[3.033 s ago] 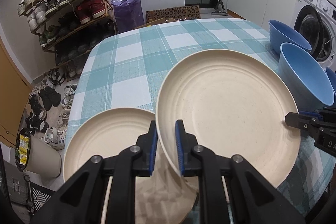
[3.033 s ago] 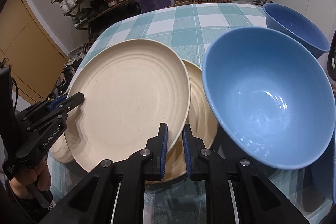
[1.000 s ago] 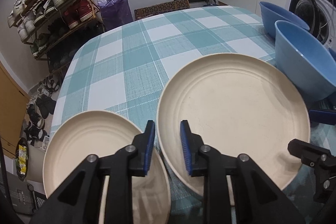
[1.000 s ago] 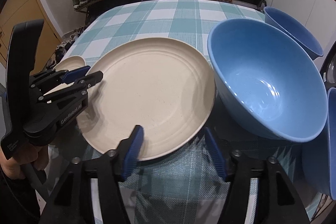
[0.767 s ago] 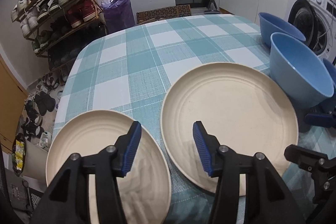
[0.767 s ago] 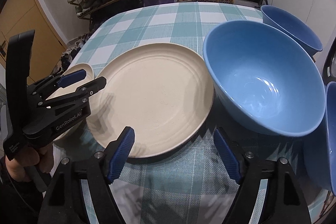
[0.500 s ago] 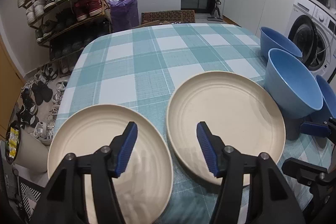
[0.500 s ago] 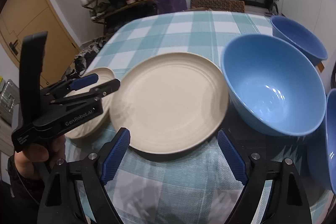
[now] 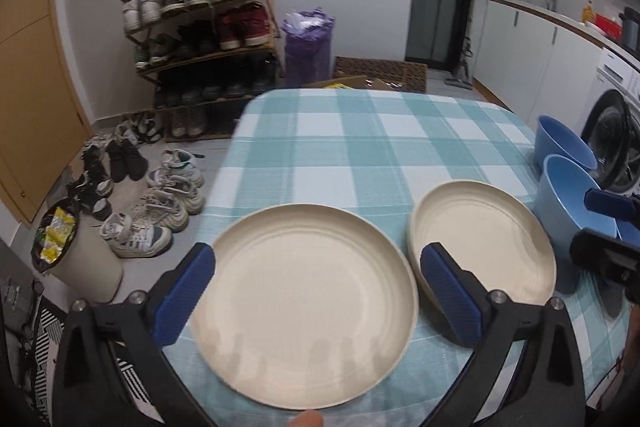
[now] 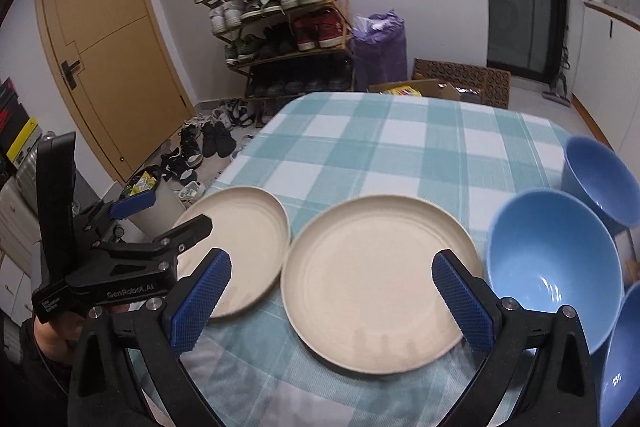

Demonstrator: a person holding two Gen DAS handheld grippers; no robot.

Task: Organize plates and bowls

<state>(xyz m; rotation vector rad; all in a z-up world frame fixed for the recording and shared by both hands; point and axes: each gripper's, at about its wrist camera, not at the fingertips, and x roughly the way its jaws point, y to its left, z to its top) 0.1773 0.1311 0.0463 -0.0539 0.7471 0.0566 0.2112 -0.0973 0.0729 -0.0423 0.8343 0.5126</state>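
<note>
Looking down over a table [image 9: 360, 143] in a teal-and-white checked cloth, shoe rack [image 9: 200, 15] and tan door [image 10: 108, 39] behind

I've just let both sets of jaws swing wide; the left gripper [image 9: 320, 291] and right gripper [image 10: 332, 295] hold nothing. Two round, matte cream plates with faint ridged rings lie flat side by side near the front edge: left plate [image 9: 304, 303], right plate [image 10: 380, 279]. Glossy blue bowls [image 10: 556, 263] crowd the right side (smooth, deep, rounded)
</note>
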